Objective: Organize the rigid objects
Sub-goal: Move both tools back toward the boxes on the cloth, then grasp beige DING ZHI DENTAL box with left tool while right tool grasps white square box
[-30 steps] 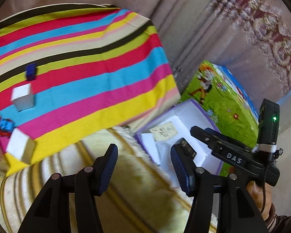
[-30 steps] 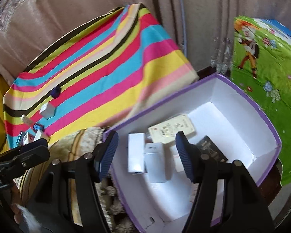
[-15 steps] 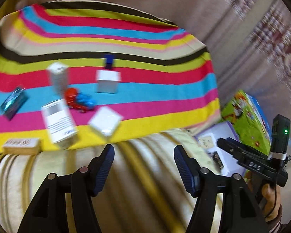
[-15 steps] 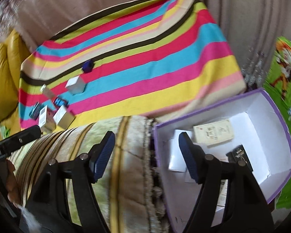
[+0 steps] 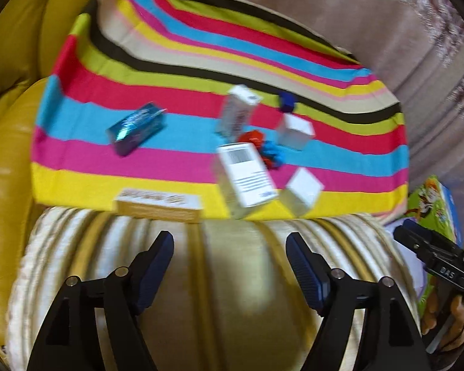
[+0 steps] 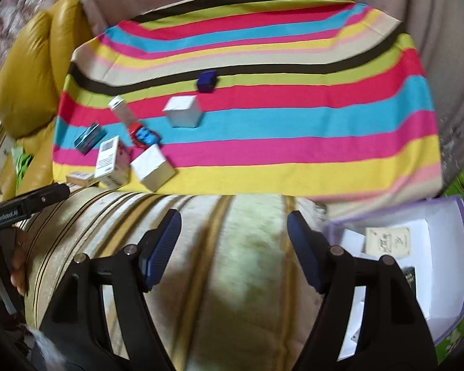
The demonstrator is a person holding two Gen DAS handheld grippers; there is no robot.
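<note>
Cloth front edge: tan box (image 5: 159, 204) and barcode box (image 5: 246, 174) sit there.
Cloth right half (image 6: 309, 123): bare.
Left gripper (image 5: 229, 273): wide open, empty, over cushion (image 5: 232, 293).
Right gripper (image 6: 233, 249): same.

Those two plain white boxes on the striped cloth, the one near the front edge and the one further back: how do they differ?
The front white box sits on the yellow stripe at the cloth's edge, turned corner-on; the back white box sits further in, on the red and blue stripes, and looks more squarely set. The front one lies right beside the barcode box; the back one stands apart, near the small dark blue block. Both are plain, white and roughly cube-shaped.
</note>
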